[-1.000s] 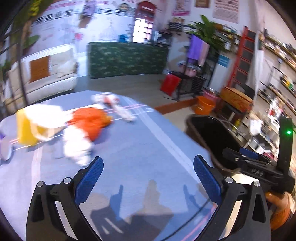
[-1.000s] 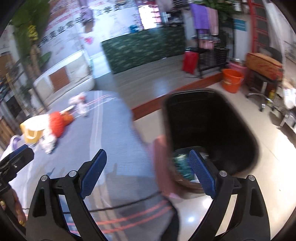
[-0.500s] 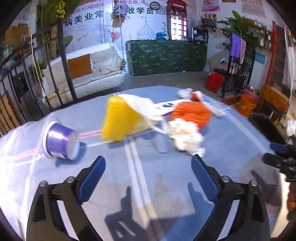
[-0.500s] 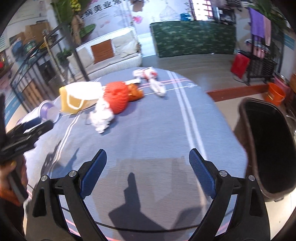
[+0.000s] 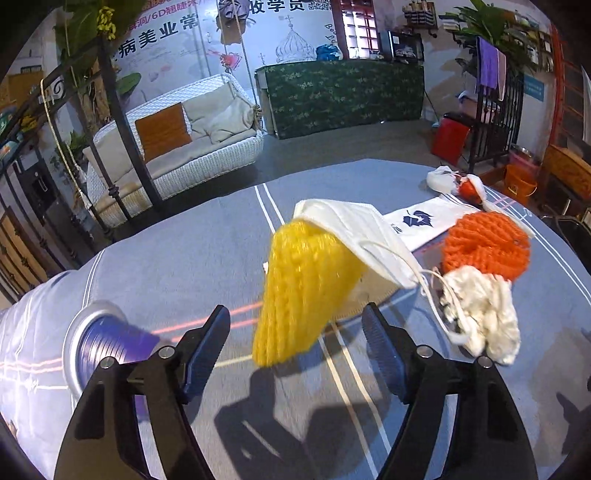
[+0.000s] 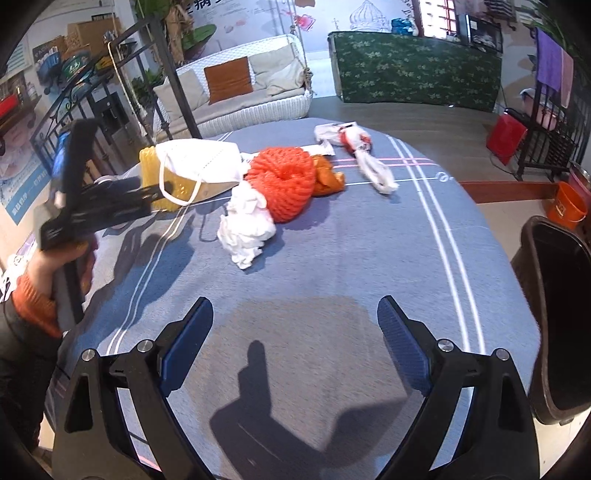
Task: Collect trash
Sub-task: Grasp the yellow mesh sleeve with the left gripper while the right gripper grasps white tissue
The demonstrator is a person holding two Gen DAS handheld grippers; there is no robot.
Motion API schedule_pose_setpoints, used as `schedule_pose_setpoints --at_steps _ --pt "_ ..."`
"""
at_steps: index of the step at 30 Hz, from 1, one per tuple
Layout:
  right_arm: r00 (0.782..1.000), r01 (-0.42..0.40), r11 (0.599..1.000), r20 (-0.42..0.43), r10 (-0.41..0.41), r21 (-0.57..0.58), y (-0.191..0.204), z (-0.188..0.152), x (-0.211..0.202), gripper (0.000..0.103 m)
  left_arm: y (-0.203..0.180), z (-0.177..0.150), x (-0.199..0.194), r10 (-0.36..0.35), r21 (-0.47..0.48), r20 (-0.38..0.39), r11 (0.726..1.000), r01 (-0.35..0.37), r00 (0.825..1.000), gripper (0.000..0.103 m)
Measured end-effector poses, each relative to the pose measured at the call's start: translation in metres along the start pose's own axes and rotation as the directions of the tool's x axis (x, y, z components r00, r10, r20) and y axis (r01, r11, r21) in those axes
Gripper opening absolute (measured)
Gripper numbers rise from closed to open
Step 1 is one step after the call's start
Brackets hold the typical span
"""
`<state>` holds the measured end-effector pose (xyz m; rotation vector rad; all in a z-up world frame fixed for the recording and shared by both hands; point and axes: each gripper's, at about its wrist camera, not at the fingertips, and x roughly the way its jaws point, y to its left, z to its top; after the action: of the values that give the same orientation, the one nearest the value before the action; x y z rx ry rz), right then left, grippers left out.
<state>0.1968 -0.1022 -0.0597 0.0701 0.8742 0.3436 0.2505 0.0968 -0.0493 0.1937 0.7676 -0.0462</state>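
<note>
A: What is going on here?

B: Trash lies on a table with a blue cloth (image 6: 332, 266). The left gripper (image 5: 295, 332) is reaching for the yellow foam net (image 5: 306, 288) near the left edge. Its jaws have just been closing. The low end of the net looks to be between them, but the pads do not squeeze it yet.

A: And the other one?

B: The right gripper (image 6: 295, 332) hangs over the near edge, wide open, with nothing in it.

A: What else is there?

B: A white face mask (image 5: 351, 229) lies on top of the yellow net. Beside them are an orange foam net (image 6: 284, 181), a crumpled tissue (image 6: 245, 225) touching it, and a purple cup (image 5: 107, 347) on its side by the left edge. A knotted white bag (image 6: 354, 151) sits toward the far edge. The black bin (image 6: 554, 317) stands off the right edge.

A: What comes next?

B: I think the left one must close on the net, lift it, and carry it over to the bin. The mask may slide off.

A: Any words to read?

B: A white wrapper (image 5: 424, 221) has a dark blue logo, too small to read. The back wall (image 5: 166, 33) has big Chinese letters; I can make out 美业.
</note>
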Motion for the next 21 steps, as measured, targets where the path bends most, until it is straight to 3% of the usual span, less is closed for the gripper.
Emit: schedule_pose_setpoints --at_steps 7,12,18,21 --pt "0.999 -0.038 0.999 -0.033 0.038 -0.009 0.016 0.018 0.023 0.090 -0.003 -0.007 0.002 -0.087 -0.055 -0.020 0.995 0.086 0.996 0.015" --pt "0.996 -0.058 0.998 -0.062 0.059 0.014 0.024 0.033 0.041 0.090 -0.008 -0.014 -0.019 -0.108 -0.073 0.007 0.991 0.108 0.994 0.013" --pt "0.992 -0.082 0.996 -0.096 0.083 0.017 0.036 0.047 0.062 0.089 -0.005 -0.032 -0.056 -0.112 -0.167 0.063 0.979 0.121 0.992 0.013" --pt "0.991 -0.078 0.997 -0.109 0.078 0.010 0.045 0.054 0.076 0.081 -0.001 -0.046 -0.073 -0.122 -0.235 0.073 0.963 0.136 0.990 0.013"
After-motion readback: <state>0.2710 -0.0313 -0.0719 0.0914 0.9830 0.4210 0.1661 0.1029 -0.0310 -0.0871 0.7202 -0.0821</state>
